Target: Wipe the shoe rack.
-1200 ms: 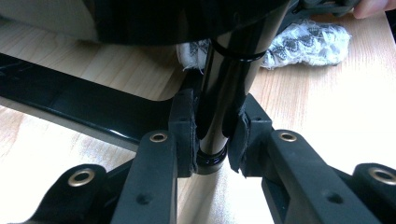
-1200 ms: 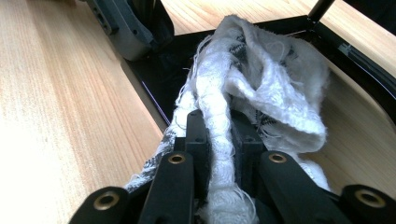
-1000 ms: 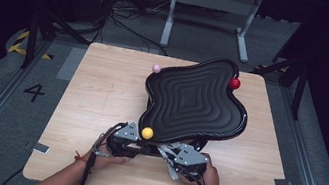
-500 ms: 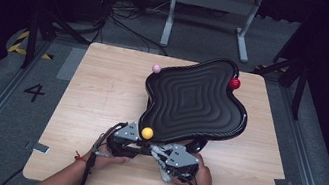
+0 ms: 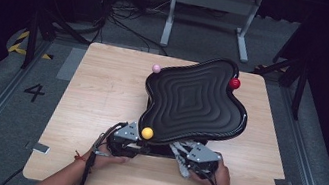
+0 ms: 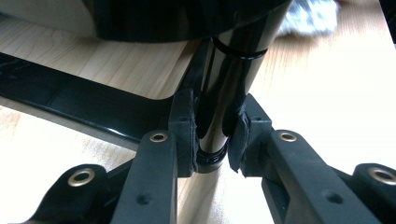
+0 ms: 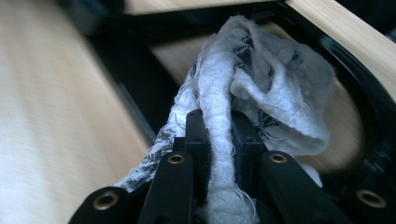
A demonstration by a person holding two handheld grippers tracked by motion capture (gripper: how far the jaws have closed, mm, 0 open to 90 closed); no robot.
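Observation:
A black wavy-topped stand (image 5: 196, 103) sits on the wooden table with a yellow ball (image 5: 147, 132), a pink ball (image 5: 156, 68) and a red ball (image 5: 234, 83) at its rim. My left gripper (image 5: 139, 145) is under the near left edge. It is shut on the stand's glossy black pole (image 6: 229, 70), with both pads pressed to it just above the foot (image 6: 212, 135). My right gripper (image 5: 183, 157) is under the near right edge, shut on a bunched white cloth (image 7: 275, 84) that lies against the stand's black base frame (image 7: 126, 79).
The wooden table (image 5: 102, 87) ends close behind both hands at its near edge. Grey floor with a painted 4 (image 5: 34, 92) surrounds it. A metal frame (image 5: 212, 9) stands beyond the far edge. The stand's flat base bar (image 6: 84, 102) runs left across the tabletop.
My right gripper, with the cloth in it, slid left under the stand and then back to the right. The left gripper and the stand have stayed put.

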